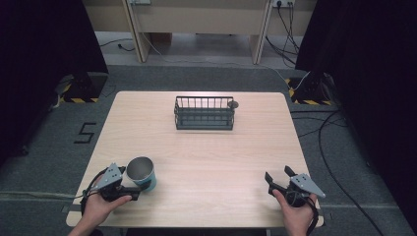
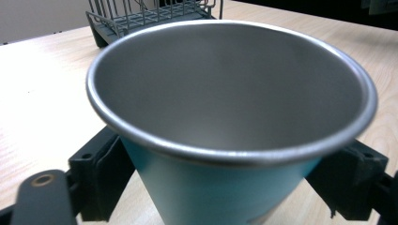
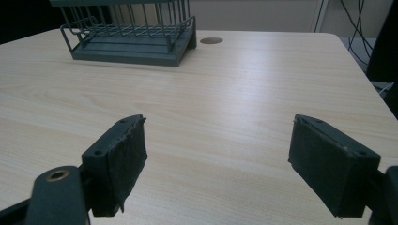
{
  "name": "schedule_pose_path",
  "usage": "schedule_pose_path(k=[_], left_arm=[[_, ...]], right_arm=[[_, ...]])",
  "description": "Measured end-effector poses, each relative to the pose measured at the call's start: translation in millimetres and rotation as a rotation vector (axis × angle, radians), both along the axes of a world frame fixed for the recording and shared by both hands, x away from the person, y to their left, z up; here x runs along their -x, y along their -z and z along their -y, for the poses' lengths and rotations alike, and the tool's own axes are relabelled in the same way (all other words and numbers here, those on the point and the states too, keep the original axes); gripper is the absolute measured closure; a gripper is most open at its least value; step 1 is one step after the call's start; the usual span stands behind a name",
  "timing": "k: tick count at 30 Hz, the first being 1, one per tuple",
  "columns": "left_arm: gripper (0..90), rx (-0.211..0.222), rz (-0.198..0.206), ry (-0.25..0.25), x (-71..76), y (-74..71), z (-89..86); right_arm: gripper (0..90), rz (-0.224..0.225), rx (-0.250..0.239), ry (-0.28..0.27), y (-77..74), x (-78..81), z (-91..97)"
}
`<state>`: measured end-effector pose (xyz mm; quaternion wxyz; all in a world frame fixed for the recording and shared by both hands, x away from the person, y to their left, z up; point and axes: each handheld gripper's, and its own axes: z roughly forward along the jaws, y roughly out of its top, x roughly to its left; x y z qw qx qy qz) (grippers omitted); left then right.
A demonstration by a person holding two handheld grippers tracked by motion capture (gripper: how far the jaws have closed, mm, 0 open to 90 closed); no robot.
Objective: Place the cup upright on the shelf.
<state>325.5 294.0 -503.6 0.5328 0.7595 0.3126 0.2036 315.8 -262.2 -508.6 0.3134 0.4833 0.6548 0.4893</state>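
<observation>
Light wood worktop point(image 1: 206, 157) w/ rounded corners, sitting on grey carpet; black curtains either side, pale desk legs and cables at the far end. Dark grey wire rack point(image 1: 204, 112) stands at the worktop's far centre, long side running left-right, a small round grommet hole point(image 1: 234, 104) in the top just beside its right end; the right tool view shows the same rack point(image 3: 131, 33) and hole point(image 3: 211, 41) up ahead. Metal cup point(image 1: 141, 173) w/ teal outside and bare steel inside is at the near-left corner area, well apart from the rack, between the jaws of the left tool point(image 1: 129, 191). Cup's long axis is near upright, mouth up and leaning a bit toward the rack side, base end toward the person. Left tool view: cup point(image 2: 225, 93) close up, open mouth facing the camera, one black jaw pressed to each side of the teal wall, so left tool is clamped on the cup. Left hand point(image 1: 101, 206) wraps that tool from the near edge. Right tool point(image 1: 279, 180) near the near-right corner, held by the right hand point(image 1: 297, 211), jaws spread wide w/ bare wood between them; its own view shows the two pads point(image 3: 124, 157) well apart. Open worktop lies between cup and rack.
</observation>
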Motion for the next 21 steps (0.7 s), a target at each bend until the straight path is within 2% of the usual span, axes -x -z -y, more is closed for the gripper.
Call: schedule_pose_path(k=[13, 21], left_arm=[[16.2, 0.032, 0.033, -0.004, -0.2, -4.6, 1.3], [16.3, 0.041, 0.054, -0.008, -7.0, -14.8, 2.1]], right_arm=[[20.6, -0.002, -0.003, 0.006, 0.0, 0.3, 1.3], [20.7, -0.004, -0.005, 0.008, 0.4, 0.5, 1.6]])
